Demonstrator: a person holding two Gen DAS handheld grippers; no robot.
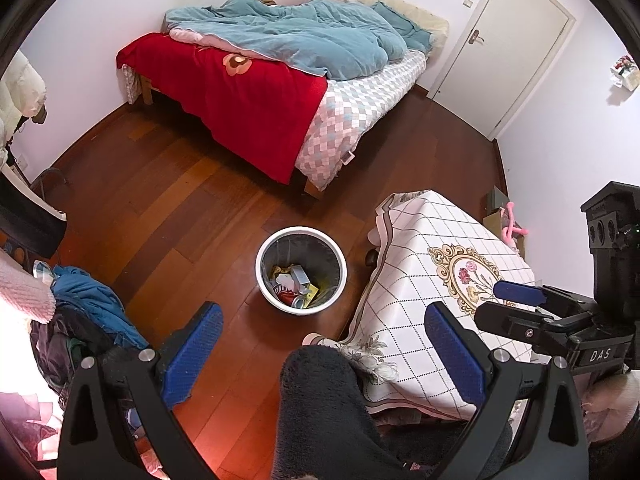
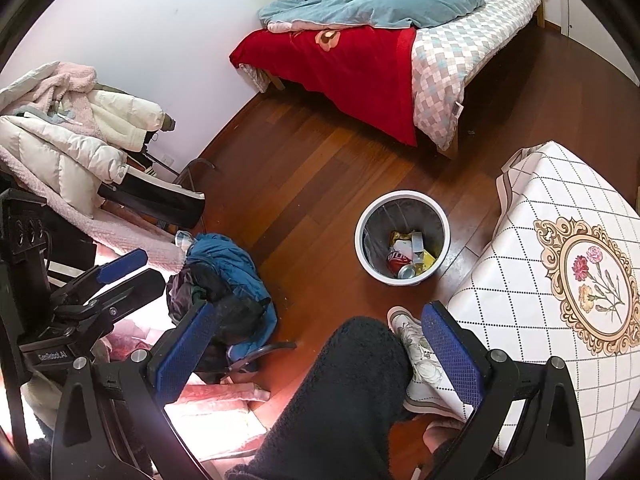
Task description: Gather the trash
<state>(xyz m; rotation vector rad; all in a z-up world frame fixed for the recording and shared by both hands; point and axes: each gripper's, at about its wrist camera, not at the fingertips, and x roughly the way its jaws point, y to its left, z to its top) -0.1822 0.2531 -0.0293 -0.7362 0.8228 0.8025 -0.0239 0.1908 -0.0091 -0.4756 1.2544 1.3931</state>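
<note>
A white-rimmed trash bin [image 1: 301, 240] stands on the wood floor beside the table; it also shows in the right wrist view [image 2: 400, 197]. Inside lie a red soda can [image 2: 400, 264], yellow wrappers and a small box. My left gripper [image 1: 324, 352] is open and empty, held above the floor in front of the bin. My right gripper [image 2: 318, 354] is open and empty too; in the left wrist view it shows over the table at the right [image 1: 520, 304]. A leg in a dark fleece trouser [image 1: 320, 408] fills the gap between the fingers.
A table with a white checked, flower-print cloth [image 1: 440, 264] stands right of the bin. A bed [image 1: 280, 72] with red and blue covers is at the back. Piled clothes [image 2: 224, 280] and coats [image 2: 80, 136] lie at the left. A closed door [image 1: 512, 40] is far right.
</note>
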